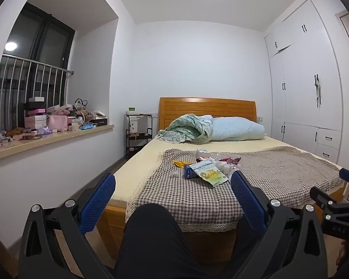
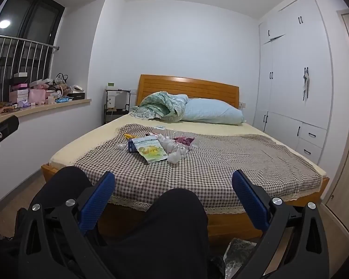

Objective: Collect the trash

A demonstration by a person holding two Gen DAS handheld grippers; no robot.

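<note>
Both the left gripper [image 1: 173, 190] and right gripper [image 2: 173, 189] are hovering wide apart and empty, well short of the trash pile [image 2: 158, 147] lying mid-bed on the checked cloth [image 2: 221, 162]. The green snack pouch [image 2: 152, 152] and crumpled tissues [image 2: 174, 157] are probably light, soft and crushable; pinching an edge or fold likely suits.

A small heap of trash is lying near the middle of the checked cloth [image 2: 221, 162] that is covering the bed. A flat green-and-white snack bag [image 2: 150, 150] is resting face up at the near edge of the heap, its top corner overlapping a small blue carton [image 2: 130, 146] lying just to its left. Crumpled white tissues [image 2: 173, 157] are sitting right of the bag, touching it. A yellow wrapper [image 1: 181, 163] is lying behind the carton, a dark red wrapper [image 2: 185, 140] is lying crumpled on the far right, and a small white box [image 1: 203, 152] is sitting at the back.
</note>
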